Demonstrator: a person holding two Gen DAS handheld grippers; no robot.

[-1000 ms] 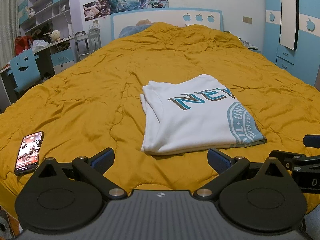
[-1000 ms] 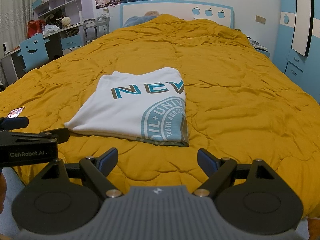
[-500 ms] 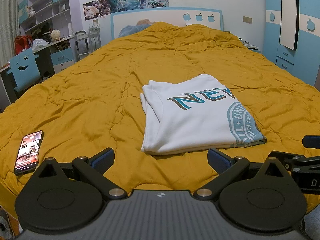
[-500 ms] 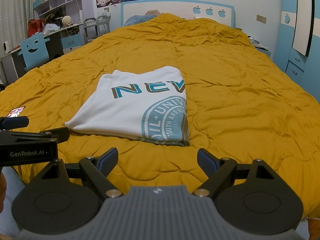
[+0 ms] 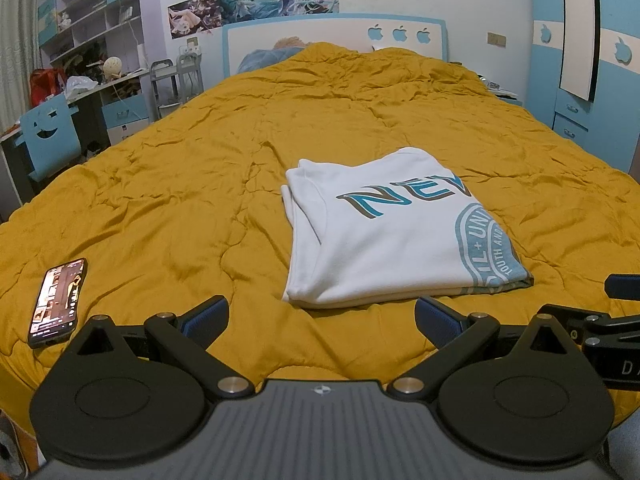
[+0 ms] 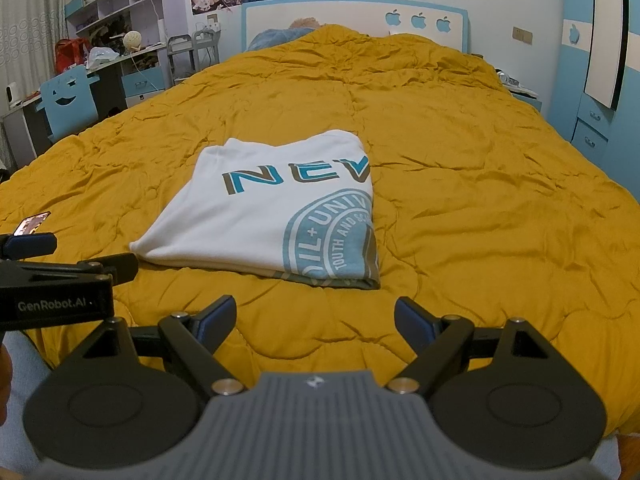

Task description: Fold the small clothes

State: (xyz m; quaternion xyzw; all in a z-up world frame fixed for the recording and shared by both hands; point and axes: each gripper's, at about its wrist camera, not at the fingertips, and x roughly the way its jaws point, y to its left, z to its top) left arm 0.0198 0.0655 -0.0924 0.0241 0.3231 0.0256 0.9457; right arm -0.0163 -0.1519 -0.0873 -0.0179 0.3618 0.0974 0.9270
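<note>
A white T-shirt (image 5: 384, 232) with teal lettering lies folded into a rectangle on the mustard quilt (image 5: 200, 184); it also shows in the right wrist view (image 6: 272, 212). My left gripper (image 5: 322, 316) is open and empty, held just short of the shirt's near edge. My right gripper (image 6: 314, 318) is open and empty, also short of the shirt's near edge. The right gripper's side shows at the right edge of the left wrist view (image 5: 600, 320). The left gripper's side shows at the left of the right wrist view (image 6: 60, 276).
A phone (image 5: 58, 302) with a lit screen lies on the quilt at the near left. A desk and blue chair (image 5: 48, 136) stand left of the bed. Blue wardrobes (image 5: 592, 80) stand at the right. The headboard (image 5: 332, 36) is at the far end.
</note>
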